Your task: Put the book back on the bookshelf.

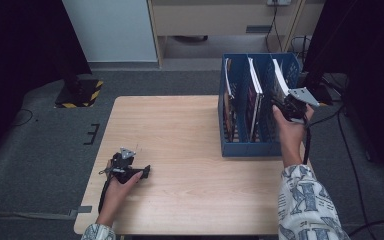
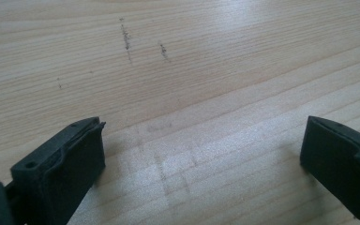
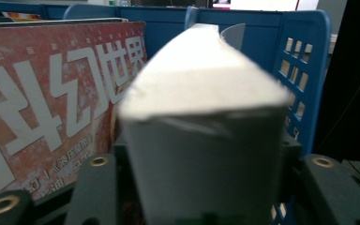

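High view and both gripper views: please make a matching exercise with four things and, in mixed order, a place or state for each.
Things:
1. left gripper
2. right gripper
3. blue file rack
4. red magazine

Places or states:
A. stands at the table's far right
B. low over bare wood, jaws wide apart
C. at the rack's rightmost slot, white book between its jaws
D. upright in the rack, beside the white book

Pairs: 1-B, 2-C, 3-A, 4-D
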`<state>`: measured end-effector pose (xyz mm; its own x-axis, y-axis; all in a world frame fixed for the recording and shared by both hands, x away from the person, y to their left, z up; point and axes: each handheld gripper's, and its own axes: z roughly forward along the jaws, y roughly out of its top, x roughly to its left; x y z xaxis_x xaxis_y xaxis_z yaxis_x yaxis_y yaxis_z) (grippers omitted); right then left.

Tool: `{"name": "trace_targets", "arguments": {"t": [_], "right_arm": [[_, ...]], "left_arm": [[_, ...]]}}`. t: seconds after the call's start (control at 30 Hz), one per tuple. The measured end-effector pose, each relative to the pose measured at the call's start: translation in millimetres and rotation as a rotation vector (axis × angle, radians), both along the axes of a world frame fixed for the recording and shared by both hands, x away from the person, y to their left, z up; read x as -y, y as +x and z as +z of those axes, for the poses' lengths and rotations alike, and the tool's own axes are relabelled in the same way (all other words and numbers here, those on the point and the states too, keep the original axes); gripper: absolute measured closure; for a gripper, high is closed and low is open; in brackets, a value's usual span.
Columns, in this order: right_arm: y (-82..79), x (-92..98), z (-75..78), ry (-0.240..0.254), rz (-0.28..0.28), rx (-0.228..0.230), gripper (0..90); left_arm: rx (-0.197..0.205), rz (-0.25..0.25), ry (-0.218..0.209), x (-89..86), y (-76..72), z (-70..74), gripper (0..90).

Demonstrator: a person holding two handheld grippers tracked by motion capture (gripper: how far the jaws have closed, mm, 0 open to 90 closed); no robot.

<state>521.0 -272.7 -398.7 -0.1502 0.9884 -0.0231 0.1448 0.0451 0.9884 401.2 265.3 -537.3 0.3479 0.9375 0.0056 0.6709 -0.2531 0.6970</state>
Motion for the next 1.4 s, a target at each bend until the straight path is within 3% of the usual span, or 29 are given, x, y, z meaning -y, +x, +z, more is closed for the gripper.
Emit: {"name": "trace_targets", "arguments": {"t": [0.23,0.37,0.53,1.4], "right_arm": [[-4.8,1.5,2.7,0.015,0.021,-0.045,32.9],[-9.3,2.7,1.8,0.031,0.009,-0.035,29.2],[-17.7,6.9,-0.9,0.047,0.006,-0.075,22.1],[-50.2,8.9,-9.0,0.012,0.043,-0.151,16.0]], "left_arm": [[-0.001,0.001,-0.001,0.1,0.1,0.0,0.0],[-0.001,0.001,-0.001,0.2,0.2,0.0,0.0],[0.0,0.001,-0.001,0.2,0.4,0.0,0.0],[0.0,0.002,-0.001,0.3,0.6,0.0,0.0]]}}
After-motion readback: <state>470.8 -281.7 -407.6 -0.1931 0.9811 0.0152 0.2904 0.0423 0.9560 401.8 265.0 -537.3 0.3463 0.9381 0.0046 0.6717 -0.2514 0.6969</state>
